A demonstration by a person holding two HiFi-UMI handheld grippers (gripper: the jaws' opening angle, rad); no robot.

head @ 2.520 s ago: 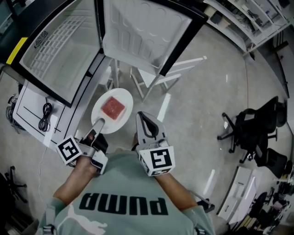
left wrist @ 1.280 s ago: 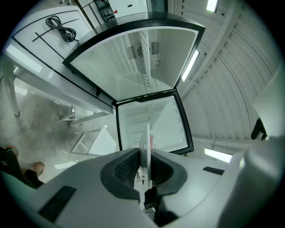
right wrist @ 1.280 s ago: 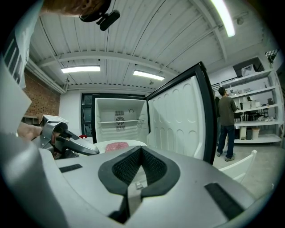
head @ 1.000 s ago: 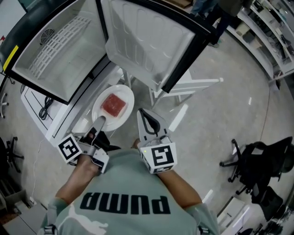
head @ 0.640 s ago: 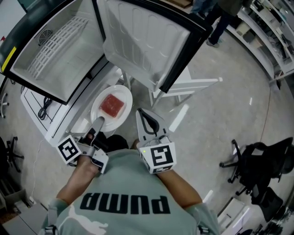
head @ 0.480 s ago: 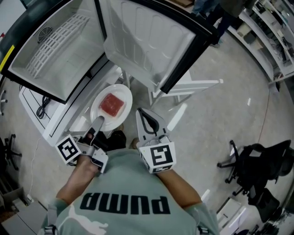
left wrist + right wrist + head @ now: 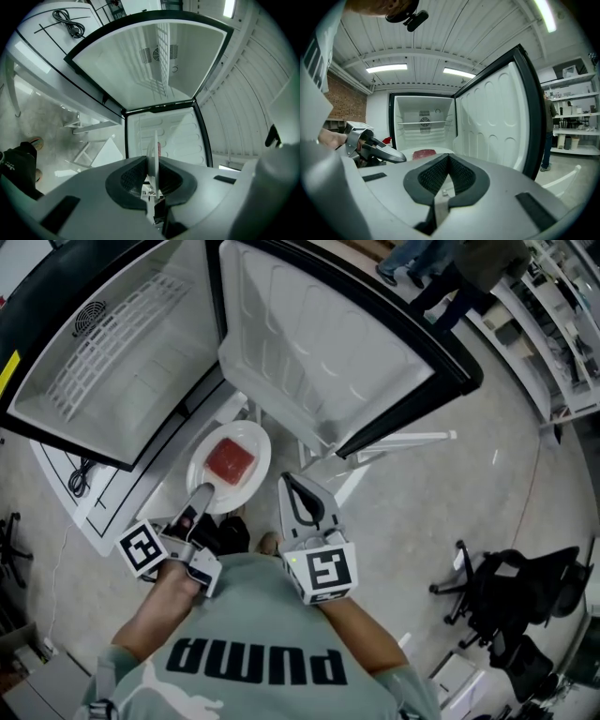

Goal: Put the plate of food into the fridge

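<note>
A white plate carrying a red slab of food is held level in front of the open fridge. My left gripper is shut on the plate's near rim. In the left gripper view the plate shows edge-on, pinched between the jaws of my left gripper. My right gripper is just right of the plate, shut and empty. The right gripper view shows my right gripper with jaws together, the food beyond it, and the fridge's bare white interior with one wire shelf.
The fridge door stands wide open to the right of the cavity. A white folding frame stands on the floor below the door. A black cable lies on a white board at the left. Office chairs are at the right; a person stands by shelves.
The fridge and its door now look larger and closer. Both grippers and the plate have moved toward the open cavity, and the left gripper's grip on the plate is unchanged.
</note>
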